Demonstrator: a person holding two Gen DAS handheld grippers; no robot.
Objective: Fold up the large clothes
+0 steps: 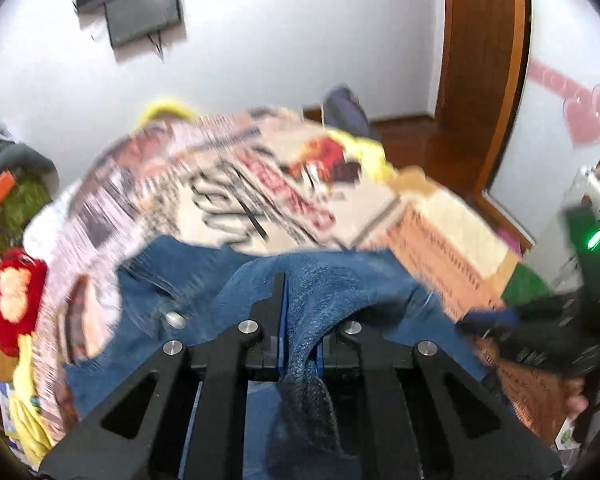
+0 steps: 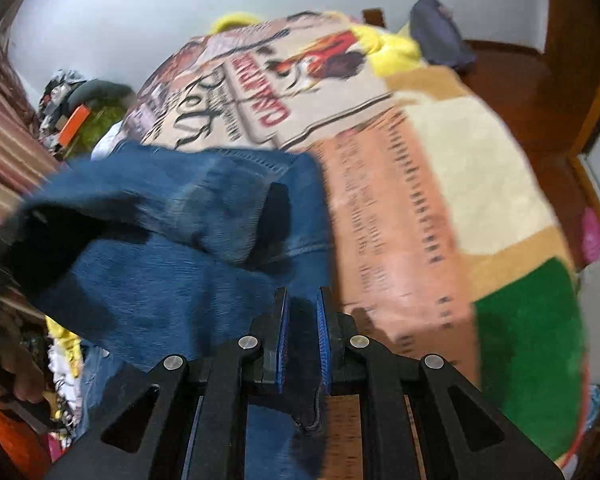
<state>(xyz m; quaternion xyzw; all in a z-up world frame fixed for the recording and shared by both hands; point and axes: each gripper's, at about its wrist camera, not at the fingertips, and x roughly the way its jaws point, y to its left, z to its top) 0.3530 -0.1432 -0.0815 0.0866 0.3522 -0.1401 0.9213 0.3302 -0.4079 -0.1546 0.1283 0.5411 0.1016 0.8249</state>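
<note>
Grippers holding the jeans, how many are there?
2. The left gripper pinches one part of the jeans; the right gripper pinches another, over the blanket.

A bed covered w/ a printed blanket point(image 2: 380, 200) fills both wrist views. Blanket print: script lettering, red block letters, a rooster, then panels of orange w/ text rows, cream, tan and green toward the near right corner. Blue jeans point(image 2: 172, 248) lie partly on the blanket's near left side, bunched and partly lifted; a metal button point(image 1: 175, 319) shows in left wrist view. Yellow fabric point(image 2: 392, 46) sits at the bed's far edge; a dark bluish-grey item point(image 2: 440, 36) is just beyond it, exact support unclear. More yellow fabric point(image 1: 28, 412) is at the bed's left edge, a red plush toy point(image 1: 10, 300) beside it. Views motion-blurred. Wood floor point(image 2: 520, 92) right of bed.
</note>
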